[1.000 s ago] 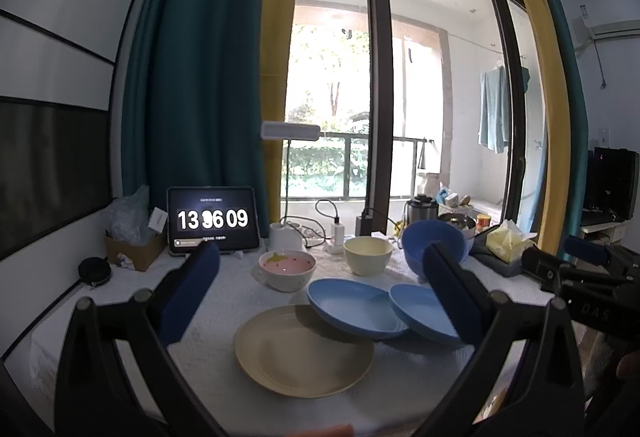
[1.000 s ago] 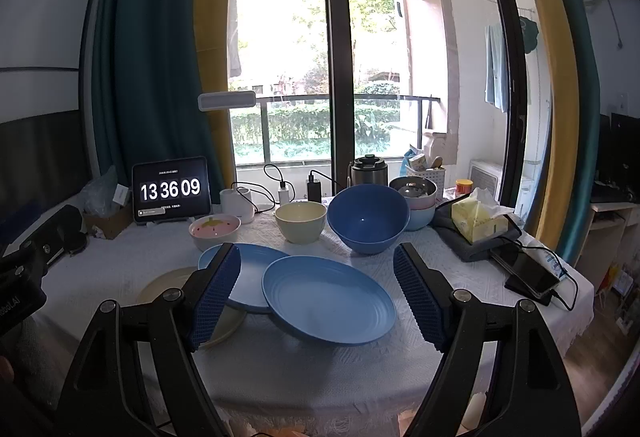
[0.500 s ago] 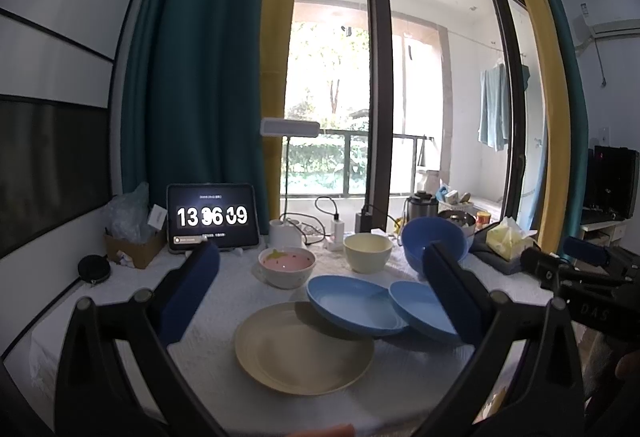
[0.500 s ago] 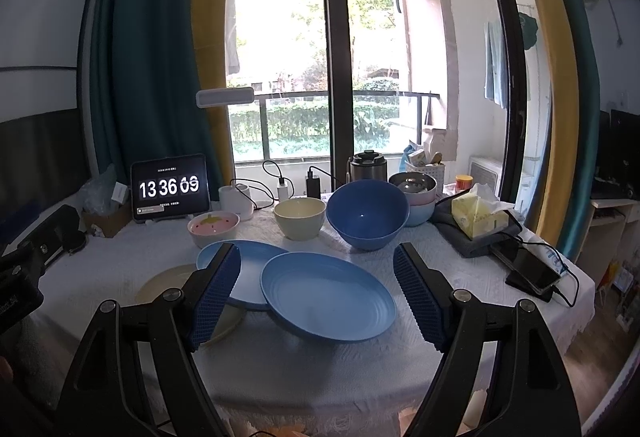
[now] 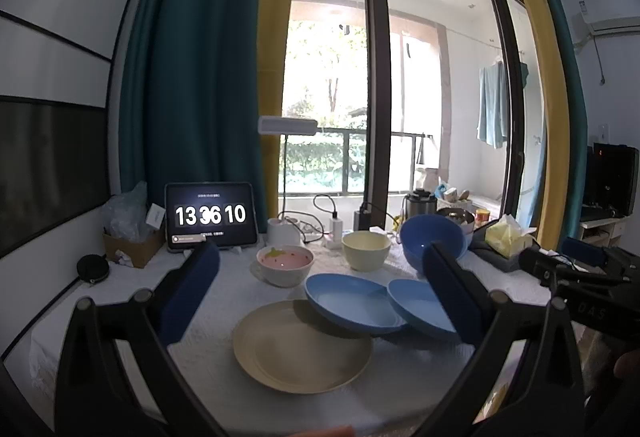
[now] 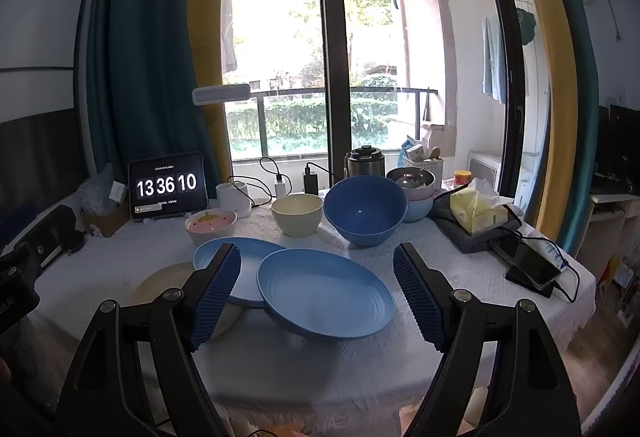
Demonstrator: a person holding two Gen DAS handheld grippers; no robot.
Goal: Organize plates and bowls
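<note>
Room: tall glass doors (image 6: 332, 57) fill the background, framed by teal and yellow curtains, with a railed balcony and greenery outside.
Table: a round table under a white textured cloth (image 6: 472, 277) holds all the dishes.
Left gripper (image 5: 320, 293): it hovers over the near edge of the table with its blue-padded jaws spread wide and nothing between them.
Right gripper (image 6: 316, 293): it also hovers above the near edge, jaws wide apart and holding nothing; the blue plates lie beyond them.
Beige plate (image 5: 296, 349): it lies flat at the front left of the table.
First blue plate (image 6: 324, 297): it sits tilted at the front centre, its left edge resting on the second blue plate.
Second blue plate (image 5: 348, 297): its left rim overlaps the beige plate.
Large blue bowl (image 6: 364, 209): it stands upright behind the plates, to the right.
Cream bowl (image 6: 297, 213): it stands just left of the large blue bowl.
Pink bowl (image 6: 211, 224): it stands left of the cream bowl, near the back.
Tablet (image 6: 167, 185): propped at the back left, it shows 13 36 10.
Tissue box (image 6: 478, 213): it sits at the right side of the table, yellow.
</note>
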